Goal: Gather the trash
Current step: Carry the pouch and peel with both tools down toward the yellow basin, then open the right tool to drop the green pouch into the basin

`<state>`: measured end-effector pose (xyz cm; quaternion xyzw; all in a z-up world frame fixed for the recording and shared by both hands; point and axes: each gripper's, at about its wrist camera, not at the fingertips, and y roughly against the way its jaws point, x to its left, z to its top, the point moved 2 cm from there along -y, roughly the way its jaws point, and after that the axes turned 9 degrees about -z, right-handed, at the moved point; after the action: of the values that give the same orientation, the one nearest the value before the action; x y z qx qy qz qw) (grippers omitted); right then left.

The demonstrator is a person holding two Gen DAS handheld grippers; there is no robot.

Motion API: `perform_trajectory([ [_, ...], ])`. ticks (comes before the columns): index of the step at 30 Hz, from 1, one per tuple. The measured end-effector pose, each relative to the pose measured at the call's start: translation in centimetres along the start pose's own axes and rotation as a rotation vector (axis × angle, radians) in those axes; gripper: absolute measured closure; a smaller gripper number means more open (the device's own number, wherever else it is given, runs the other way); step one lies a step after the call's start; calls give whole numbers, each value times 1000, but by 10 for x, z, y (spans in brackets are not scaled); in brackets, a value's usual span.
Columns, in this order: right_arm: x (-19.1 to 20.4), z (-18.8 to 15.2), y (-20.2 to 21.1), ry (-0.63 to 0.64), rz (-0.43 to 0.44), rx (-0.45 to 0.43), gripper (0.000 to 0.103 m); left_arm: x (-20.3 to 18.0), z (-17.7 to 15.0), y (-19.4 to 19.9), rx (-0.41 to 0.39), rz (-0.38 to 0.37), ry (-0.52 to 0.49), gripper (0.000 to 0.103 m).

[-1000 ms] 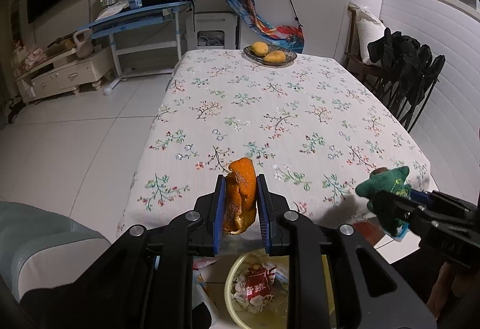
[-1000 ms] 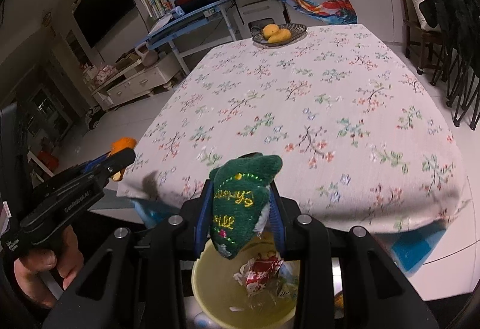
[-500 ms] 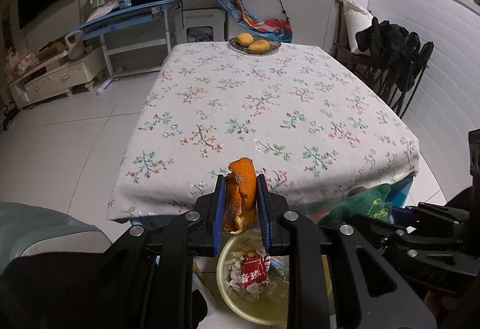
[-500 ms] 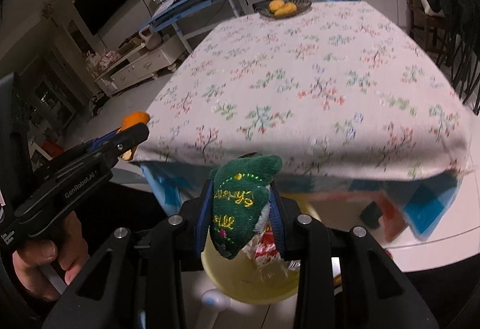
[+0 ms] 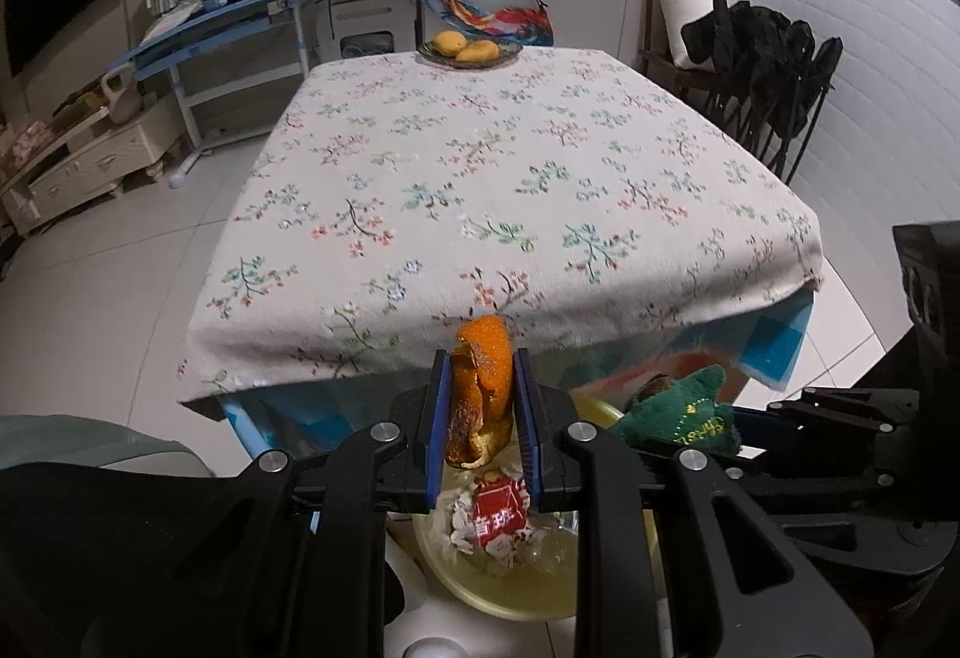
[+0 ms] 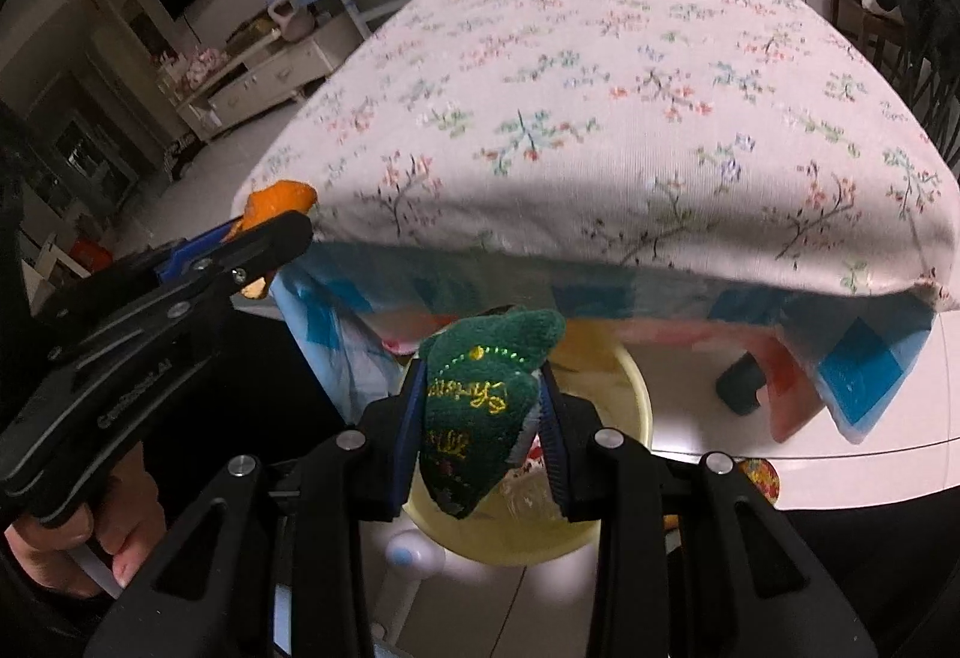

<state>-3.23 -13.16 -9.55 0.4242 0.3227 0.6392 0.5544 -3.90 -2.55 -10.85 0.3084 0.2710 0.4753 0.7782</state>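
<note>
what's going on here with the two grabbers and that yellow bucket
A person is clearing trash with a handheld gripper in each hand. The left gripper is shut on a piece of orange peel, and the right gripper is shut on a small dark green plush cloth with gold embroidery. Both hang over a pale yellow round bin on the floor by the near edge of the floral-clothed table. The bin already holds crumpled wrappers, one of them red. Nothing has been dropped yet.

My left gripper [image 5: 480, 412] squeezes a curled orange peel [image 5: 480, 388] tight between its blue pads. My right gripper [image 6: 483, 424] pinches a fuzzy green embroidered cloth piece [image 6: 480, 406]. Both point forward, side by side.
</note>
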Motion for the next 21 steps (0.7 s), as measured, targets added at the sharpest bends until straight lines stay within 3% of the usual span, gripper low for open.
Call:
perform_trajectory([
  [21,-2,-6,-7,-19,4,64,66,-13,-13,-14,56,-34,-17,84],
])
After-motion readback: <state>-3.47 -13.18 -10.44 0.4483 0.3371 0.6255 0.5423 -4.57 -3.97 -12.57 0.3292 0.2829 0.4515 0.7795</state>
